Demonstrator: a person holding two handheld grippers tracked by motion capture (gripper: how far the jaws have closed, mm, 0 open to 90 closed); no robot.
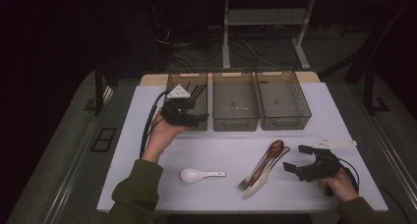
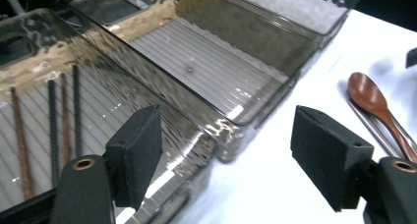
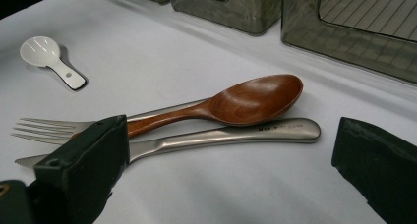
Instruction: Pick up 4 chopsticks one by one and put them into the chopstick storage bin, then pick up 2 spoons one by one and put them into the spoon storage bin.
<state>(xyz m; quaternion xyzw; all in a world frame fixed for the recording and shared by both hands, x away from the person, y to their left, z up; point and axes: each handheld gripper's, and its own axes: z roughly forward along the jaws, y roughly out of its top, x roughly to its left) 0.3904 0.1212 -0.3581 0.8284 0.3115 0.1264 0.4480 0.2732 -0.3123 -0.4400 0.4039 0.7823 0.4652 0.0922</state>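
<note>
While the left gripper (image 1: 184,113) hovers, jaws spread and empty, over the left bin's (image 1: 204,79) near end, the right gripper (image 1: 301,160) rests right of the wooden spoon (image 1: 273,148), jaws spread. Left gripper view: chopsticks (image 2: 53,128) inside that bin. Right gripper view: fork (image 3: 44,127), knife (image 3: 231,135) touching the spoon.

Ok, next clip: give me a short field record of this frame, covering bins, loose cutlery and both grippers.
bins: three clear bins in a row at the table's far side
left bin: holds chopsticks
middle and right bins: look empty
loose cutlery: white spoon; wooden spoon, fork and knife lying together
left gripper: open, at the left bin's near end
right gripper: open, just right of the cutlery pile, holding nothing
</note>
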